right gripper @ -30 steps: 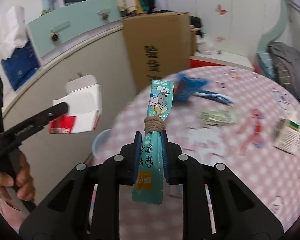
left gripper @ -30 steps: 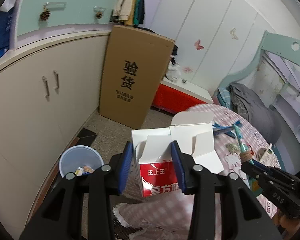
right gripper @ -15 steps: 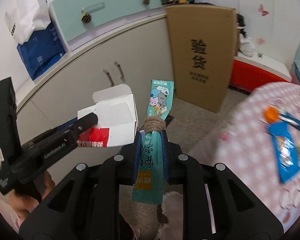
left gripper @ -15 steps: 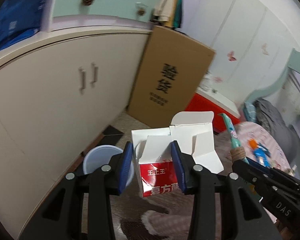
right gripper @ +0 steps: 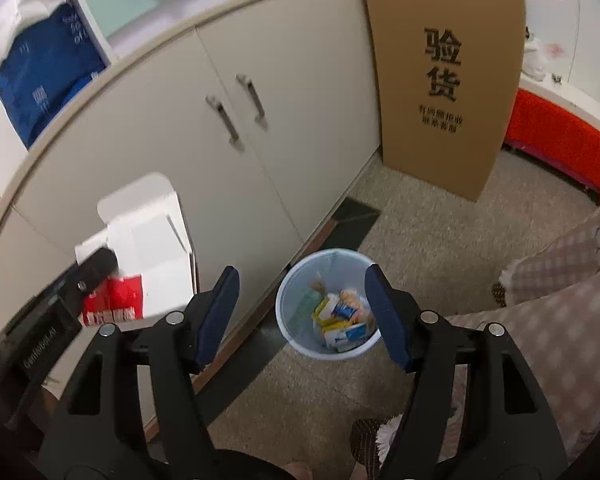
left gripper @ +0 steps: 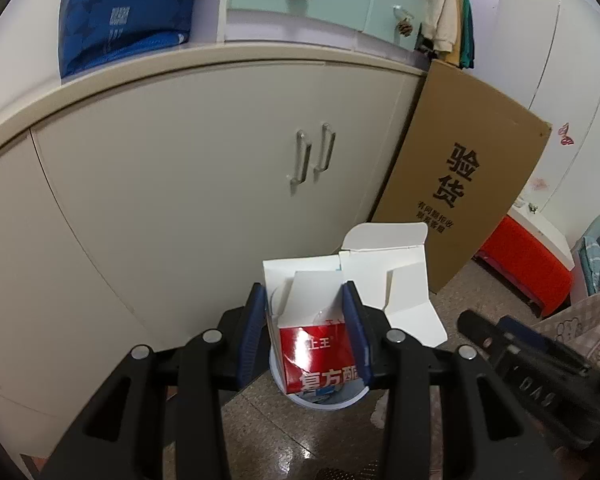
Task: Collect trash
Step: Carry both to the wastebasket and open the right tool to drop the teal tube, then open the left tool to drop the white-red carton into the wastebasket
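Your left gripper (left gripper: 306, 330) clamps the red-and-white carton (left gripper: 320, 356), which hides most of the round plastic bin (right gripper: 328, 304) below. Your right gripper (right gripper: 302, 312) has just been opening and stands wide, nothing between; crumpled wrappers (right gripper: 342, 318) fill the bin.

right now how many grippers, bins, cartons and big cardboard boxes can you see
grippers: 2 (left gripper shut on the carton, right gripper open with nothing between its jaws, which have just been opening)
bins: 1 (white bin, wrappers inside)
cartons: 1 (red and white carton)
big cardboard boxes: 1 (cardboard box leaning by the cabinet)
total: 5
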### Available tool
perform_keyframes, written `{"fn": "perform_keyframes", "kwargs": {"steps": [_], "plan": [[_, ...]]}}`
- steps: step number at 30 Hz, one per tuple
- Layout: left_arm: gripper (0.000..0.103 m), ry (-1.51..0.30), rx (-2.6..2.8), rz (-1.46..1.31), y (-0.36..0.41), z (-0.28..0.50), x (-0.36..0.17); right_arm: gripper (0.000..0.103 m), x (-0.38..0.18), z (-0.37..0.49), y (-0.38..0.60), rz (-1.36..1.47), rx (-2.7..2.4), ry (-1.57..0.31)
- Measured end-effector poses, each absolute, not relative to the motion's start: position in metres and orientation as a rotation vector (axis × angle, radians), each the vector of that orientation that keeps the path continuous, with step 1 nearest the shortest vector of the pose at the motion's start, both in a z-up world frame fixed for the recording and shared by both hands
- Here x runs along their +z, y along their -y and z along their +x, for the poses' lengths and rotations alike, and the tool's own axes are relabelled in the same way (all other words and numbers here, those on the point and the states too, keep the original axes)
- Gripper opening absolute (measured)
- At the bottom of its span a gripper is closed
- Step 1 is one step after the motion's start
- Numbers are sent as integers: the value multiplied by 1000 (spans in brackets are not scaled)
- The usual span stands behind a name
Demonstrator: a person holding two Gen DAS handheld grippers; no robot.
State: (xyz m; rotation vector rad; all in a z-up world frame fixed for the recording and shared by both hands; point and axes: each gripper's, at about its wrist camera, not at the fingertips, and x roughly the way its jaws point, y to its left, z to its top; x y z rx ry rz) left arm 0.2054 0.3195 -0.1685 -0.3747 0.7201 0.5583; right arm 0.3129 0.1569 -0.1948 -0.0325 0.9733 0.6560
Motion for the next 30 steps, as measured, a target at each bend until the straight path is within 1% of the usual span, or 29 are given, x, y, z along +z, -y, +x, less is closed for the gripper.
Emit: {"fn": "perform_keyframes", "kwargs": {"steps": [6,11,20,22,30], "plan": [[39,-746,548,-378,-318,213,-181,66,-197,299,-148,-77,633,-940],[39,-758,530,-372,-310,218,-185,68,-193,295,-137,-86,612,-912],[39,-767,515,-365,-301,225,-188,70,-182,296,-118,-16,567,-855],[39,-770,513,-364,-300,229,-189,73,-179,296,-113,1,554,-832],[39,-772,517,-355,-298,249,-193,73,-174,302,-100,57,528,-790]]}}
